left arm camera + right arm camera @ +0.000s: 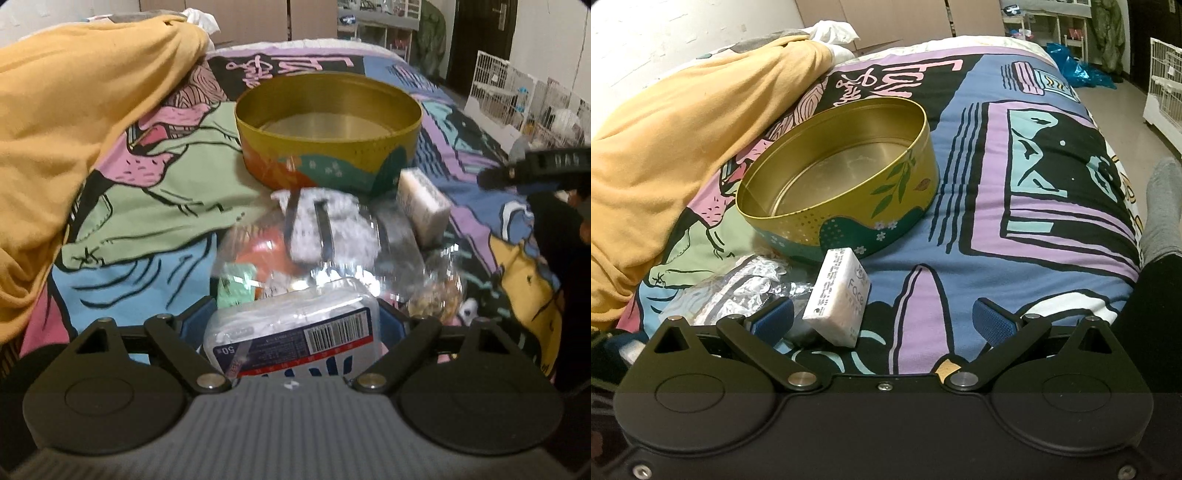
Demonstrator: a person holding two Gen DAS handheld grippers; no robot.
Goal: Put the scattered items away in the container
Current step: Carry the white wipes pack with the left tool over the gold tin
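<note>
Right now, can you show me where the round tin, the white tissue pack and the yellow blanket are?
Round tin [905,206]: right wrist view, on its painted outer wall.
White tissue pack [846,295]: right wrist view, on its printed front face.
Yellow blanket [676,147]: right wrist view, on the middle of its folds.

The round tin [834,184] stands open-topped with an empty floor; the tissue pack [838,295] and crinkled clear bags [738,288] crowd its near side, a yellow blanket [683,147] its left; bedspread [1015,166] right lies bare

A yellow blanket [676,140] lies bunched on the patterned bedspread [1015,206], with what may be wire cages [517,99] beyond.
</note>
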